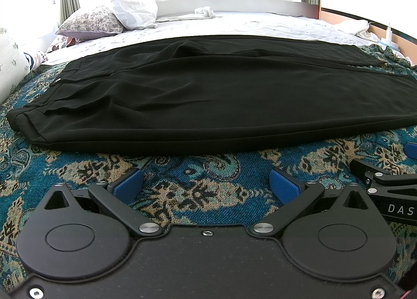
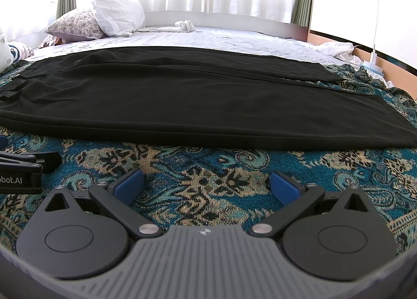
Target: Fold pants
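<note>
Black soft-fabric pants lie flat across the patterned teal bedspread; left gripper and right gripper gape, empty — limp, light cloth; pinch waistband and hem corners.

My fingers wear blue pads on black arms. The pants are plain black, the blanket teal and beige paisley, the sheet white, one pillow floral.

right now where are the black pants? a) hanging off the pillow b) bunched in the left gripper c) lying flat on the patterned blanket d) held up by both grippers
c: the pants lie spread on the blanket, and the left gripper and right gripper are open and empty.
</note>
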The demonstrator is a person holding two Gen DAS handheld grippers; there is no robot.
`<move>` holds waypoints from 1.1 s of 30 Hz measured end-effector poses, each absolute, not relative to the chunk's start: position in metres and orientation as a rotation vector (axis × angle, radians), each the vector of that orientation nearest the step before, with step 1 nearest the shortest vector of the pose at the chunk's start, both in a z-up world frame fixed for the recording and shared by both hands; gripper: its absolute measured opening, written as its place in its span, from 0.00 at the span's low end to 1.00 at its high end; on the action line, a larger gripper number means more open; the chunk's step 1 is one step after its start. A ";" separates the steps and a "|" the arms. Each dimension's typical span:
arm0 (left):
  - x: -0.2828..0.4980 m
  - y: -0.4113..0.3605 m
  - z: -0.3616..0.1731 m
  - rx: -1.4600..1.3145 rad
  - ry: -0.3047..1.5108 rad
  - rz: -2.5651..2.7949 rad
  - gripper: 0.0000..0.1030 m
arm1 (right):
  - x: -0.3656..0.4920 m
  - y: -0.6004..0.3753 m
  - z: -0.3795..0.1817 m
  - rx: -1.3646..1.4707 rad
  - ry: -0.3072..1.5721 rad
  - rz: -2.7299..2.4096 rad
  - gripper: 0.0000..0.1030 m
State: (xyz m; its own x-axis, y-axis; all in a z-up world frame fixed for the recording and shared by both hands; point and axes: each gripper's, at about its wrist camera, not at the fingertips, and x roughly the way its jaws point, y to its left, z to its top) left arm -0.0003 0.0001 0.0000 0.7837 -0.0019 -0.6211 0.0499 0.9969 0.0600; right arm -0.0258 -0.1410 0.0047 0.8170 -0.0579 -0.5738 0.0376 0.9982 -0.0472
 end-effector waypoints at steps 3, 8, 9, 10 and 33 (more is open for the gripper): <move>0.000 0.000 0.000 0.074 0.669 -0.028 1.00 | -0.026 -0.141 0.005 -0.035 0.612 -0.051 1.00; 0.000 0.000 0.000 0.074 0.669 -0.028 1.00 | -0.026 -0.141 0.005 -0.034 0.612 -0.051 1.00; 0.000 0.000 0.000 0.075 0.669 -0.028 1.00 | -0.026 -0.141 0.005 -0.035 0.612 -0.051 1.00; 0.000 0.000 0.000 0.075 0.669 -0.028 1.00 | -0.026 -0.141 0.005 -0.035 0.611 -0.051 1.00; -0.004 0.010 0.009 -0.001 0.683 0.022 1.00 | -0.025 -0.141 0.012 -0.031 0.665 -0.055 1.00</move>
